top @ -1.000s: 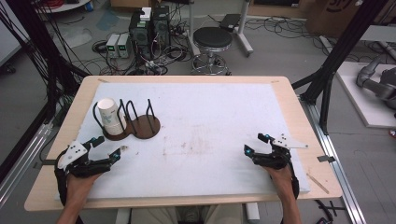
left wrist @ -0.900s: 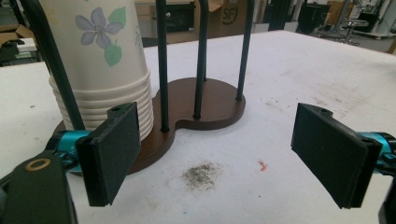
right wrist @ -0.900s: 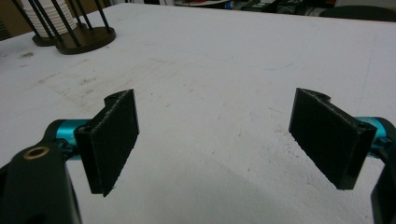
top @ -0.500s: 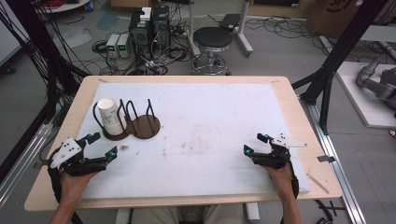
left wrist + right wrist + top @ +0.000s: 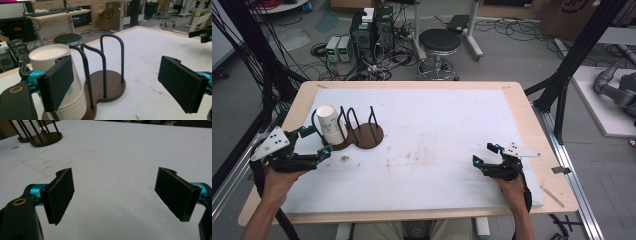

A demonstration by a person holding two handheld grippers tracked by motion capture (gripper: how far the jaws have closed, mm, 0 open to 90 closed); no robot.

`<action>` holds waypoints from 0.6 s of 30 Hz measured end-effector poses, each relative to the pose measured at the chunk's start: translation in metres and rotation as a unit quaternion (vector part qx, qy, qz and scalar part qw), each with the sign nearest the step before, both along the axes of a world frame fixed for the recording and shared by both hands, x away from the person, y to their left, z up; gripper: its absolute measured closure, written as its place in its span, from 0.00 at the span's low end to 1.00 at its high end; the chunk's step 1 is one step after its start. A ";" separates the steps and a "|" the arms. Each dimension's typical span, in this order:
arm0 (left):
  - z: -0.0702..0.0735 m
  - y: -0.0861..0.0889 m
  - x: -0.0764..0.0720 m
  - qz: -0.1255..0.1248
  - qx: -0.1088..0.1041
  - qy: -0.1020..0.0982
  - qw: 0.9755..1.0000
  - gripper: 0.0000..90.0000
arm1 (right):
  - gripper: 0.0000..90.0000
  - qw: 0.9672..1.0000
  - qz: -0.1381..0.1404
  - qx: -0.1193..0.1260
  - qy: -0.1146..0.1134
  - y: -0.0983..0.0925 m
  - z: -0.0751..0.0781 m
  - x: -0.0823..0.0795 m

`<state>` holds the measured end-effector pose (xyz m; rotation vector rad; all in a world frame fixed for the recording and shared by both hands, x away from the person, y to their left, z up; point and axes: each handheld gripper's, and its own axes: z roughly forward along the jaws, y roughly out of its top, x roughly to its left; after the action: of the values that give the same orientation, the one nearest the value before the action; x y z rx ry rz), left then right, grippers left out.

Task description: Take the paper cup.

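Stack of white paper cups (image 5: 330, 125) stands in the dark wire rack (image 5: 360, 131) at 10 o'clock on the tabletop (image 5: 437, 125). Left tongs (image 5: 316, 142) just beside the stack at its 7 o'clock, jaws just widened, holding nothing. Right tongs (image 5: 484, 153) at 4 o'clock, wide, holding nothing.

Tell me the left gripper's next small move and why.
Probably ease the left gripper forward around the stack of white paper cups in the brown wooden wire-hooped holder: its jaws stand open and empty, one pad already beside the stack.
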<state>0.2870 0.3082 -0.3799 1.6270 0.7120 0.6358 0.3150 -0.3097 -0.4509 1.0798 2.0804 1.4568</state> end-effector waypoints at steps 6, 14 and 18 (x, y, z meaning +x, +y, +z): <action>0.015 0.006 0.016 -0.010 0.003 0.004 1.000 0.14 | 0.18 1.000 0.002 -0.001 0.004 0.000 0.000 0.001; 0.036 0.017 0.044 -0.025 0.028 0.028 0.999 0.14 | 0.18 1.000 0.004 0.000 0.009 0.000 0.000 0.002; 0.041 0.018 0.057 -0.042 0.041 0.039 0.998 0.14 | 0.18 1.000 0.005 -0.001 0.009 0.000 0.000 0.002</action>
<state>0.3442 0.3259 -0.3391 1.7555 0.6778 0.5491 0.3168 -0.3095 -0.4509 1.0881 2.1018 1.4551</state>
